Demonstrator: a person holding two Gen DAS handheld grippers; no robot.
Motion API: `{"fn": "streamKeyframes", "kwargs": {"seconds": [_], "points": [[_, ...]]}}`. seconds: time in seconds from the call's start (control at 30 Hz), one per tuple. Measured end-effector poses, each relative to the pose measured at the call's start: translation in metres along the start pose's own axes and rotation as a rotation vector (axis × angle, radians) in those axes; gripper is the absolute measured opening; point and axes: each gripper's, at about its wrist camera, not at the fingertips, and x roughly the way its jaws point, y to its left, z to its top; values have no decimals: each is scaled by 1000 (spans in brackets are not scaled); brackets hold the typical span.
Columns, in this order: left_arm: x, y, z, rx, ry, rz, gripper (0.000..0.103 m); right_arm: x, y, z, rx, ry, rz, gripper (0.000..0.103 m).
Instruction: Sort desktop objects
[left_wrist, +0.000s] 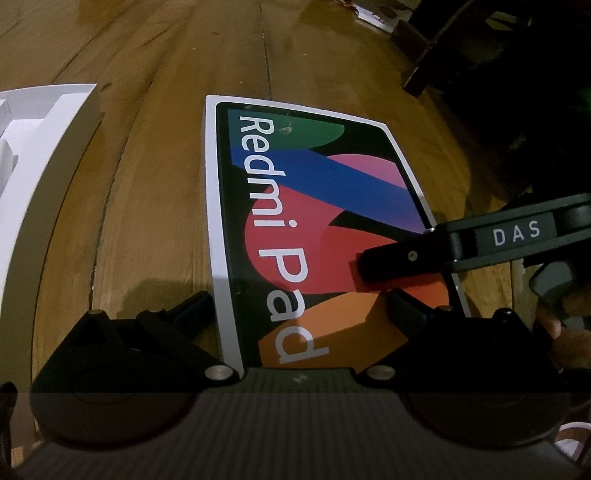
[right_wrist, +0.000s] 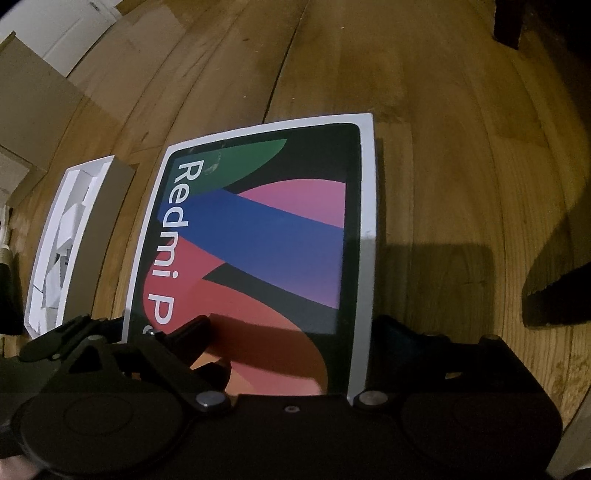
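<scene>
A: Starting at the left, we see the open white cardboard tray with folded white inserts (right_wrist: 62, 240) lying on the brown wooden plank tabletop (right_wrist: 443, 166), just beside the flat white-bordered box lid printed "Redmi Pad" with green, blue, pink, red and orange shapes (right_wrist: 258, 236). Why do we think they sit side by side?

B: We judge the tray is the lid's other half, so sorting probably means bringing the 2 together. The lid lies flat, print up, between the tray and the bare wood on the right.

A: And our left gripper (left_wrist: 295, 306)?

B: Its 2 fingers are spread wide, 1 on the wood at the lid's left edge, 1 over the orange patch. It pinches nothing; we read it as straddling the lid's near left corner to steady or lift it.

A: The right gripper (right_wrist: 295, 332)?

B: Also spread, straddling the lid's near right part, its right finger outside the white border. In the left wrist view 1 black finger (left_wrist: 399, 262) of it reaches over the red area; whether it touches the print we cannot tell.

A: What is hidden?

B: The lid's near edge is cut off by both gripper bodies, and the last letters vanish behind the right one. The tray's contents are too pale to name. Dark furniture (left_wrist: 480, 44) at the far right is lost in shadow.
</scene>
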Motion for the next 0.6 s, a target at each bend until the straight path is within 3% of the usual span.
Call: {"fn": "streamKeyframes", "kwargs": {"seconds": [0.23,0.37,0.6], "points": [[0,-1,0,-5,-1,0,102,2,-3,1,9,-1,12,96],[-1,0,-1,-1,-8,0,102,11,-4,2,17,-7,32,103],[-4,0,-2,1,4,9,102,11,-1,4,9,8,39,101]]}}
